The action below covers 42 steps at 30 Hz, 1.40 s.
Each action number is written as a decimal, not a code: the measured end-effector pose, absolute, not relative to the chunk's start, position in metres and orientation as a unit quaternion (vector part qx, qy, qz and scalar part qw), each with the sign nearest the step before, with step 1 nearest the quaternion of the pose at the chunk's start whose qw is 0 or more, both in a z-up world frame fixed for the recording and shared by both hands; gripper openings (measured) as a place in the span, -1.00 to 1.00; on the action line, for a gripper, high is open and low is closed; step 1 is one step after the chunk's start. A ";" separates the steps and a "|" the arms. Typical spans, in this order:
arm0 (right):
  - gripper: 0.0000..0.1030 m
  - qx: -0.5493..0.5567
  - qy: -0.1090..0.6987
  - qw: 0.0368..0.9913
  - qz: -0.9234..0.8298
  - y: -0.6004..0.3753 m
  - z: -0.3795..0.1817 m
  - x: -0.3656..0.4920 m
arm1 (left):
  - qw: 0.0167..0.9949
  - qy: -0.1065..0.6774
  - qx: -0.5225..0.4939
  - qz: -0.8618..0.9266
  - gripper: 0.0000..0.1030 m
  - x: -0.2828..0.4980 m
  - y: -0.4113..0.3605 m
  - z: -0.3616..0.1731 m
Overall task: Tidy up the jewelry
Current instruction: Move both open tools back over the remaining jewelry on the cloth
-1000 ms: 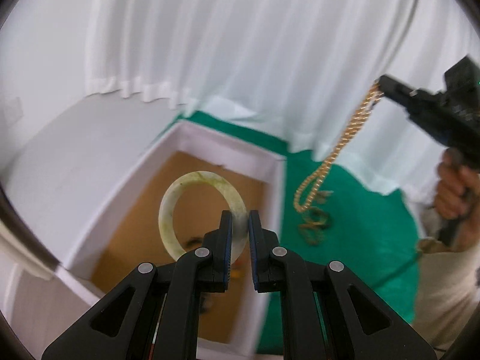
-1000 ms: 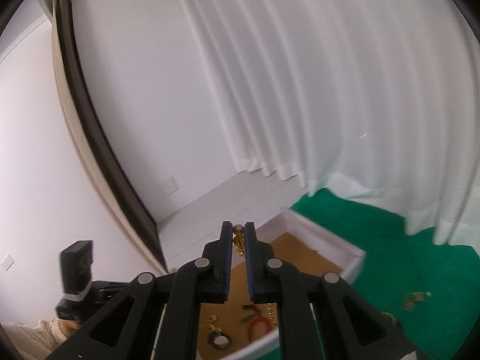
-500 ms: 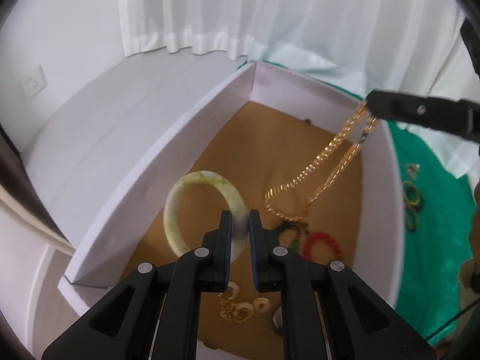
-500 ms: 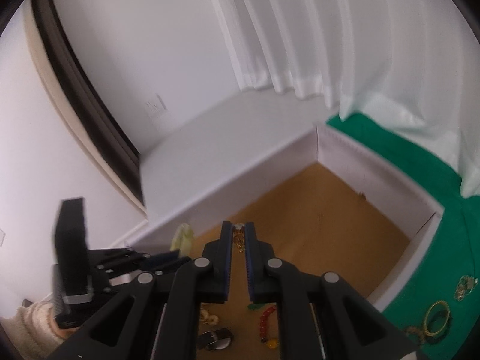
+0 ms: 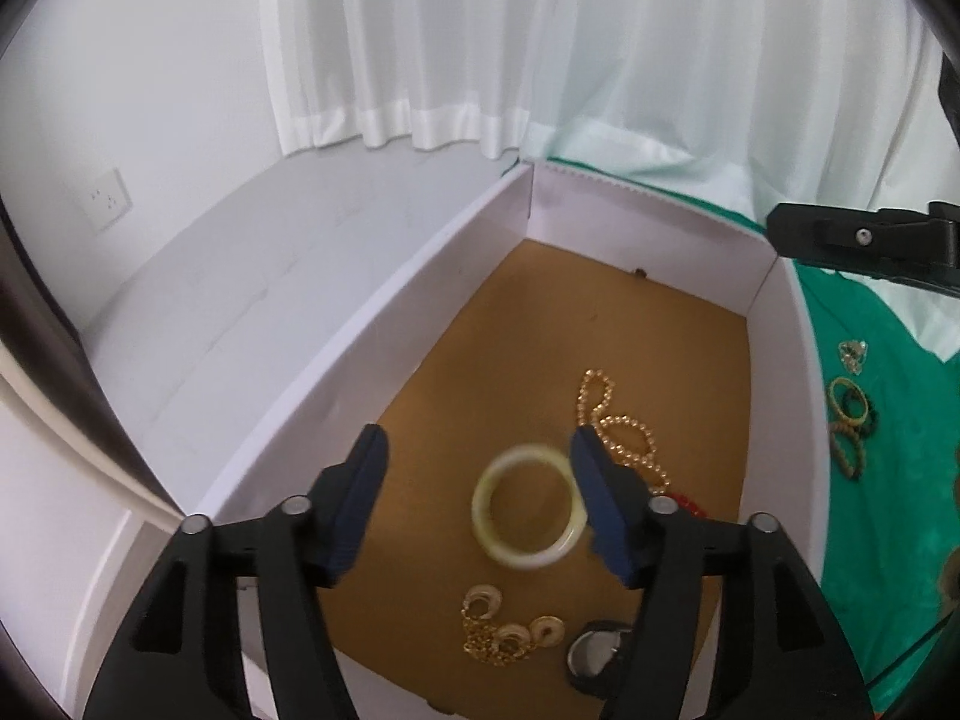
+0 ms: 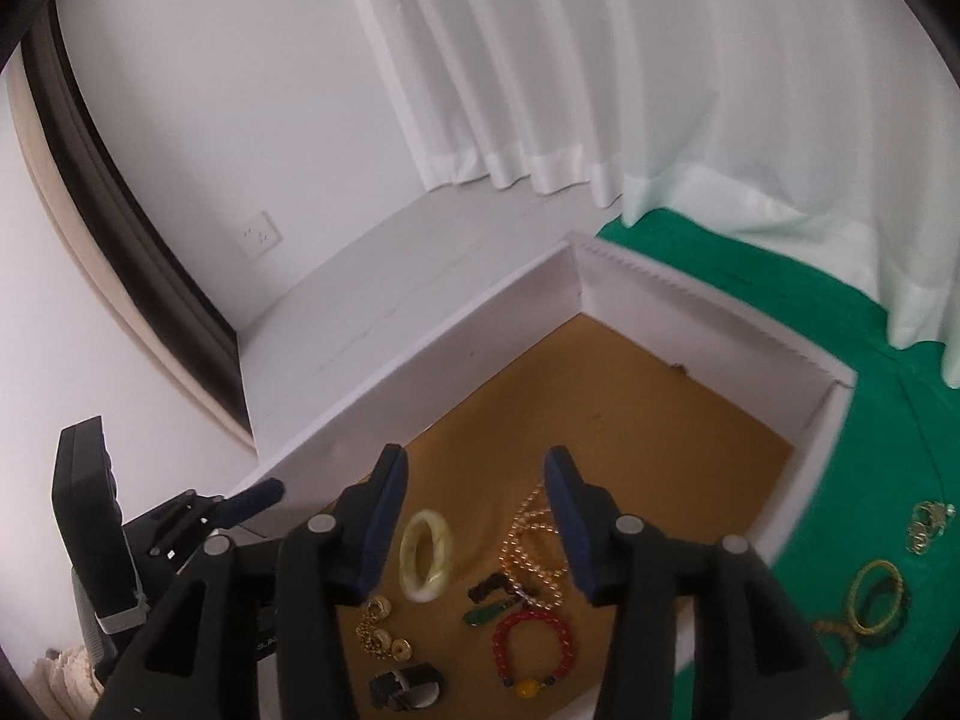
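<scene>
A white box (image 5: 384, 324) with a brown floor holds the jewelry. A pale green jade bangle (image 5: 528, 507) lies on the box floor, also in the right wrist view (image 6: 425, 553). A gold bead necklace (image 5: 624, 432) lies beside it, and shows in the right wrist view (image 6: 534, 552). My left gripper (image 5: 477, 498) is open and empty above the bangle. My right gripper (image 6: 477, 519) is open and empty above the box.
A red bead bracelet (image 6: 534, 648), a green pendant (image 6: 486, 615), gold coin pieces (image 5: 510, 630) and a dark watch (image 6: 408, 690) lie in the box. A green cloth (image 6: 900, 450) to the right carries a gold bangle (image 6: 876, 597) and small pieces (image 6: 927, 519). White curtains hang behind.
Both grippers have opened. The jade bangle dropped from the left gripper and the gold necklace from the right gripper; both now lie on the box floor.
</scene>
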State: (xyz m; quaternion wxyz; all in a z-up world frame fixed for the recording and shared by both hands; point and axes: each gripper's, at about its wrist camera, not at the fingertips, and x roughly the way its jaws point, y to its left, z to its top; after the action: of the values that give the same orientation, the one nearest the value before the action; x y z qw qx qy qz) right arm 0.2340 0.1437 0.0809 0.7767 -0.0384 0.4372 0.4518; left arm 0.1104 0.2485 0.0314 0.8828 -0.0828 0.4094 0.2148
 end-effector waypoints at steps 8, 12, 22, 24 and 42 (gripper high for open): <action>0.09 -0.025 0.413 0.810 0.416 0.060 0.103 0.231 | 0.903 0.389 -0.086 0.160 0.48 0.097 0.199 0.059; 0.09 -0.011 0.402 0.836 0.375 -0.005 0.113 0.238 | 0.913 0.384 -0.074 0.115 0.51 0.097 0.159 0.073; 0.18 -0.032 0.392 0.897 0.202 -0.166 0.059 0.237 | 0.921 0.385 -0.061 -0.010 0.57 0.107 0.054 0.075; 0.18 -0.051 0.406 0.901 0.145 -0.200 0.019 0.234 | 0.915 0.398 -0.057 -0.029 0.57 0.112 0.034 0.064; 1.00 -0.032 0.472 0.881 0.008 -0.317 -0.110 0.272 | 0.872 0.486 -0.036 -0.035 0.57 0.158 -0.074 0.018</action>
State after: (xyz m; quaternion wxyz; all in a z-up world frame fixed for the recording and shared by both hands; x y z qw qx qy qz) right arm 0.2720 -0.3173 -0.1103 0.8809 -0.0315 0.4722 0.0081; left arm 0.1579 -0.0738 0.0184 0.8722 -0.0365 0.4865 -0.0353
